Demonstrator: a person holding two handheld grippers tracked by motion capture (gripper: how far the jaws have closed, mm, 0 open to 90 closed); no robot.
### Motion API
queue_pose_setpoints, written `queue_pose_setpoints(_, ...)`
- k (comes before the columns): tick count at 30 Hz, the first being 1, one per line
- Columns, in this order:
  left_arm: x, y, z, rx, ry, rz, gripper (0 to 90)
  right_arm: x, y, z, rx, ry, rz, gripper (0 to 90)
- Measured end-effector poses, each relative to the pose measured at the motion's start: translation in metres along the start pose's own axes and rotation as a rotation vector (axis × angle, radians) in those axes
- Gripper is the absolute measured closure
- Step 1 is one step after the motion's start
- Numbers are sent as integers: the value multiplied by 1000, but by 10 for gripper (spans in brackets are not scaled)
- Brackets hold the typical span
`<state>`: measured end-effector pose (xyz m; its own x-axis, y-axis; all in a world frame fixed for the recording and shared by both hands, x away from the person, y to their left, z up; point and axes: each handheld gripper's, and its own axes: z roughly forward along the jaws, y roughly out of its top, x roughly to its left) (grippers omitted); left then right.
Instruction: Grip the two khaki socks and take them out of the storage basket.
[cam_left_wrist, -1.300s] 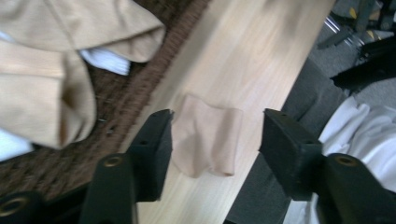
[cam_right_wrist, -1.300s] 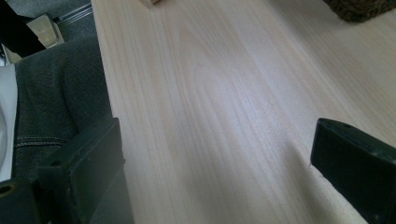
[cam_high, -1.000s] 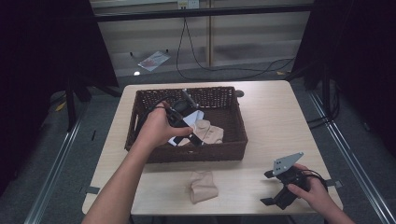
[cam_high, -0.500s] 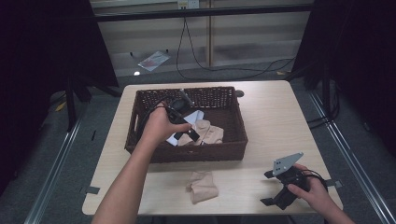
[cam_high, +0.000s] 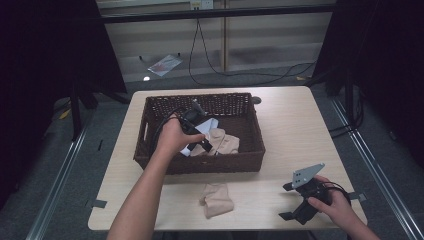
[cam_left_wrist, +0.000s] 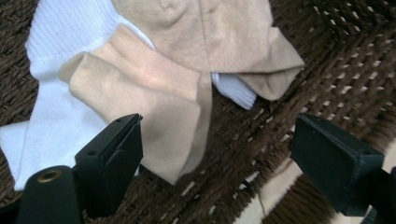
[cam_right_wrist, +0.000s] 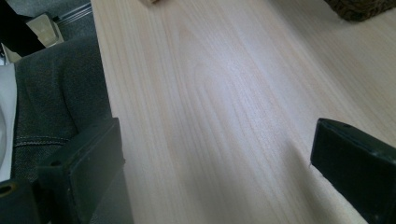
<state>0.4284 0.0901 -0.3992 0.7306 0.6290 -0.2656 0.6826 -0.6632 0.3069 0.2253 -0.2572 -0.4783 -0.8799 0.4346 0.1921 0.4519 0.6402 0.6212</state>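
Wicker basket (cam_high: 150, 145), dark brown, holds beige socks (cam_high: 222, 142) and a white sock (cam_high: 207, 125); left tongs (cam_high: 200, 145) hang over them at the centre. Another beige sock (cam_high: 216, 200) lies on the pale wood table (cam_high: 290, 125) at 6 o'clock.

Left tongs (cam_left_wrist: 215, 154) have just been widening, spread empty above folded beige socks (cam_left_wrist: 154, 93) on ribbed white sock (cam_left_wrist: 60, 116).

Right tongs (cam_right_wrist: 219, 186) gape over bare wood.

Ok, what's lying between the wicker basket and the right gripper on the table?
Bare tabletop, as the high view shows, from the wicker basket to the right gripper. The beige sock lies off to the side.
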Motion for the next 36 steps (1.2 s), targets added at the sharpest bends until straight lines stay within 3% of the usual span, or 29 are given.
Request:
queue_pose_setpoints(4,6,1,7,11,35,-16,205,0,0,0,2,1,3,20)
queue_pose_setpoints(11,17,0,19,7,44,-44,223,0,0,-1,1,2,6,20)
queue_pose_setpoints(16,22,-1,28,51,52,-87,200,0,0,-1,-1,3,5,20)
queue_pose_setpoints(20,24,0,29,66,60,-99,271,0,0,0,0,2,4,20)
queue_pose_setpoints(25,25,0,30,76,52,-104,465,1,0,0,0,5,2,20)
queue_pose_setpoints(32,24,-1,28,61,25,-85,900,1,0,-1,-1,-1,0,20)
queue_pose_setpoints(36,23,-3,23,44,15,-80,900,0,0,-2,0,0,5,20)
